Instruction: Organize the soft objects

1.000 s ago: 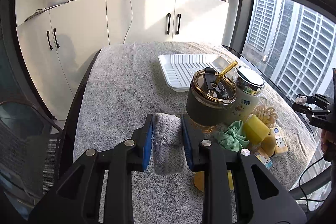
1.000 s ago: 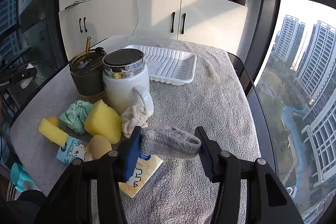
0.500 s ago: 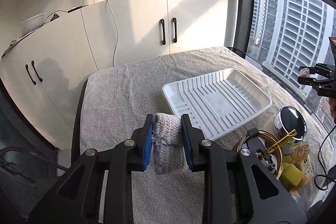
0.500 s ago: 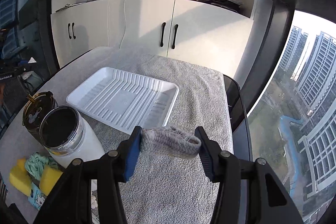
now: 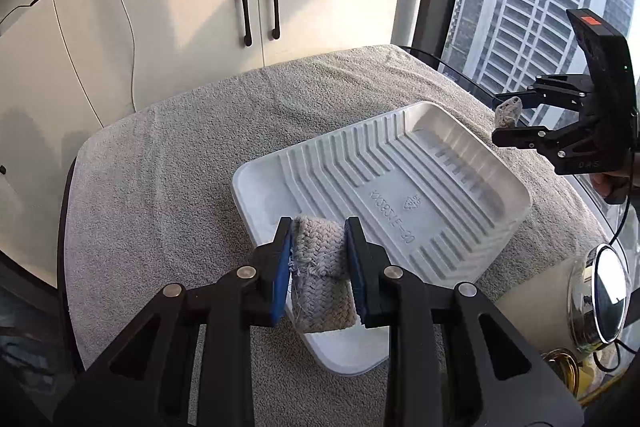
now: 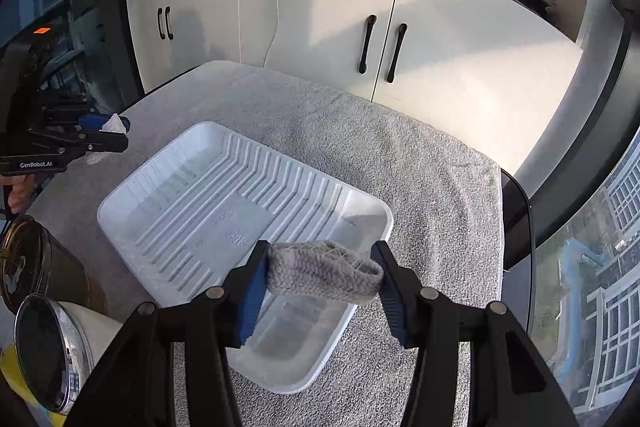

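Both grippers had swung away from the clutter: the left gripper [image 5: 319,259] and right gripper [image 6: 320,281], each clamped on a knitted piece [image 5: 320,267], now hovered over the tray [image 5: 440,147], ready for release.

Two grey knitted pieces [image 5: 320,259] [image 6: 320,273], each pinched between jaws above white ribbed tray [image 5: 400,183].

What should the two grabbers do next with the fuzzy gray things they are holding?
Probably lower both a little toward the white tray and then let go. The left gripper is shut on a gray knitted piece, the right gripper on another gray piece, and both hang over the tray's near edge.
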{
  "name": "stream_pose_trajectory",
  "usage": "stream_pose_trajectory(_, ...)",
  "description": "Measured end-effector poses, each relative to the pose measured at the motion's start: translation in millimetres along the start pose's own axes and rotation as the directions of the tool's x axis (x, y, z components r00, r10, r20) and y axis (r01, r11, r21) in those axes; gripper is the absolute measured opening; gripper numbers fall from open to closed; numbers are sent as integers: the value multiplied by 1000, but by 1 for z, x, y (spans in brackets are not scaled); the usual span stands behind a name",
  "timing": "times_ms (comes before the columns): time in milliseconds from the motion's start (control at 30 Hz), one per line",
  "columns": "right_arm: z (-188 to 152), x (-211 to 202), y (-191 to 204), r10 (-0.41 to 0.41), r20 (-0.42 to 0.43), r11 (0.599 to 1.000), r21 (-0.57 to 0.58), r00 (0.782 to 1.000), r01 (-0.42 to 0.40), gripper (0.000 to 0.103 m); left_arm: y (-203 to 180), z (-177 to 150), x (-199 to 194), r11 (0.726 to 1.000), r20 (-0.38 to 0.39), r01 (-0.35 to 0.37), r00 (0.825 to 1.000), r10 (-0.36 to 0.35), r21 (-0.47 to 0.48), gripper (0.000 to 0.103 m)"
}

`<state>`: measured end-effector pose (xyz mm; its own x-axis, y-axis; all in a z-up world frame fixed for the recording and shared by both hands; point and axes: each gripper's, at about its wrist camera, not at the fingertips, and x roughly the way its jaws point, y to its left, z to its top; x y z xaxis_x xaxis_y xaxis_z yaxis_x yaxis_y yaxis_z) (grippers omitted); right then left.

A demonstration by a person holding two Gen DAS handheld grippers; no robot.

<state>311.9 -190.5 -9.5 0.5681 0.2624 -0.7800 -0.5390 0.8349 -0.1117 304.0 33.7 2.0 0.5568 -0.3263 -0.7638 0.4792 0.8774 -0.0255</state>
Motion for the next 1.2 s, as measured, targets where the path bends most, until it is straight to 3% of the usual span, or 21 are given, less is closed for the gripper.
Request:
stream_pose_trajectory(433, 4, 68, 10, 39, -83, 998, -45, 996, -43, 54, -8, 4, 57, 998, -82, 47, 996, -44, 35, 24)
stream_pose_trajectory(767, -3, 87, 12, 56, -119, 997, -41, 991, -61, 54, -12, -4, 84, 998, -139, 45, 990, -40, 34, 24)
stream_pose_trajectory(1200, -9, 92, 4, 75, -97, 997, 2, 992, -75, 56, -16, -5, 84, 999, -118, -3, 993, 7, 38, 26)
